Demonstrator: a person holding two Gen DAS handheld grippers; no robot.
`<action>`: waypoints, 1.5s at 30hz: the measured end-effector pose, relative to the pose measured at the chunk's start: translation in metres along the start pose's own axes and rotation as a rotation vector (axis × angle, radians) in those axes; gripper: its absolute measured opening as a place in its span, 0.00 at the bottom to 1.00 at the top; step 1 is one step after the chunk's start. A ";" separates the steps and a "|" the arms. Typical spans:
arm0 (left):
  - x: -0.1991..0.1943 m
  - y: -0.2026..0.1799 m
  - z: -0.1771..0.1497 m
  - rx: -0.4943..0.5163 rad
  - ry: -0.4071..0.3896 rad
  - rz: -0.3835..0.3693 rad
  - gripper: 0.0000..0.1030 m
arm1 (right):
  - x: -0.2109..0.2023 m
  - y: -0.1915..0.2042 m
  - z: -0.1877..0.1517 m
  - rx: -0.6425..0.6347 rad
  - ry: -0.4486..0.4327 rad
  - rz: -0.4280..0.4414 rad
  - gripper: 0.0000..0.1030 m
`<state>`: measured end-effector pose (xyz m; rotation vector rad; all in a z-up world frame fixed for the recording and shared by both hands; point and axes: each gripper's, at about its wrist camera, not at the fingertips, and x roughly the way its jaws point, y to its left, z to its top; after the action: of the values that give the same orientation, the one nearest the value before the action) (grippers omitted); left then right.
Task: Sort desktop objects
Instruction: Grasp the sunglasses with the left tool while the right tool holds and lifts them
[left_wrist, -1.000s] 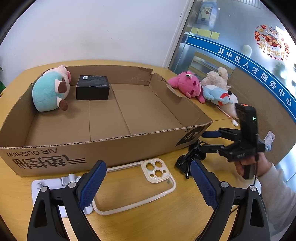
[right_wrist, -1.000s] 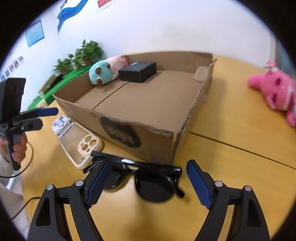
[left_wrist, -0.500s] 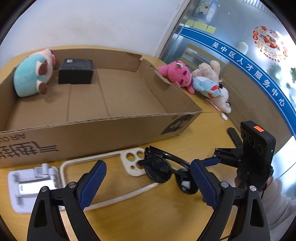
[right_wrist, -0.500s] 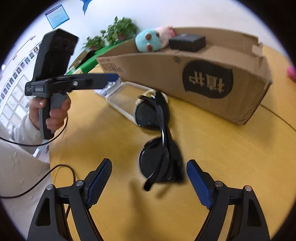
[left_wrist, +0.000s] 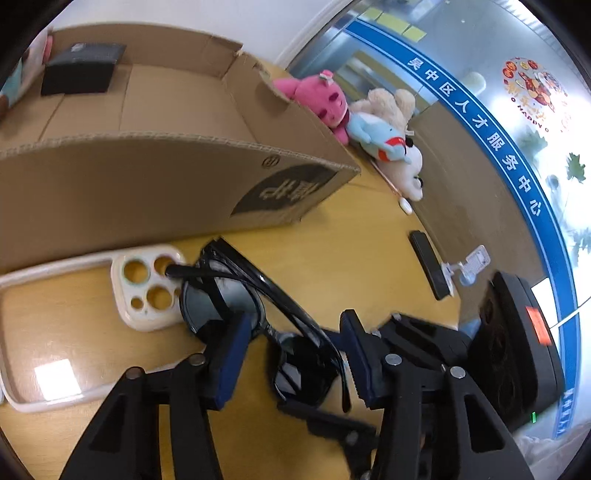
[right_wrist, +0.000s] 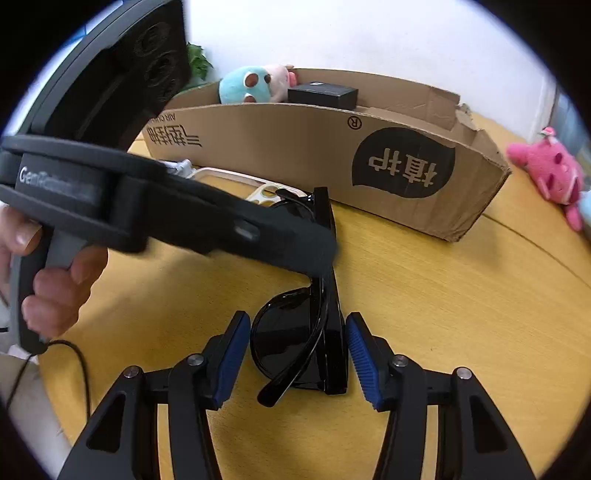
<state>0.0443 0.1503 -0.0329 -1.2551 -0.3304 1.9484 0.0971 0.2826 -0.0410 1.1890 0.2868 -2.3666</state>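
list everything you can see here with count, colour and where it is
sunglasses: 1, black, folded on the table between both grippers
phone case: 1, cream and clear, beside the sunglasses, in front of the box
cardboard box: 1, brown, open-topped, behind the sunglasses
black box: 1, inside the cardboard box at the far end
teal and pink plush: 1, inside the cardboard box beside the black box
pink plush: 1, on the table beyond the box
blue plush: 1, next to the pink plush
cream plush: 1, behind the blue plush
table: 1, yellow wood
left gripper: 1, black with blue pads, open around the sunglasses
right gripper: 1, black with blue pads, open around the sunglasses
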 end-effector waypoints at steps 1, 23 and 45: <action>0.002 -0.001 0.001 0.000 0.003 -0.002 0.37 | 0.000 0.003 -0.001 -0.001 0.001 -0.022 0.52; -0.053 -0.064 0.035 0.233 -0.116 0.023 0.06 | -0.040 -0.009 0.038 0.168 -0.207 -0.085 0.19; -0.175 -0.081 0.247 0.362 -0.422 0.118 0.04 | -0.107 -0.050 0.258 0.018 -0.522 0.026 0.14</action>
<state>-0.0929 0.1230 0.2470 -0.6415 -0.1020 2.2468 -0.0540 0.2606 0.1988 0.5401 0.0730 -2.5526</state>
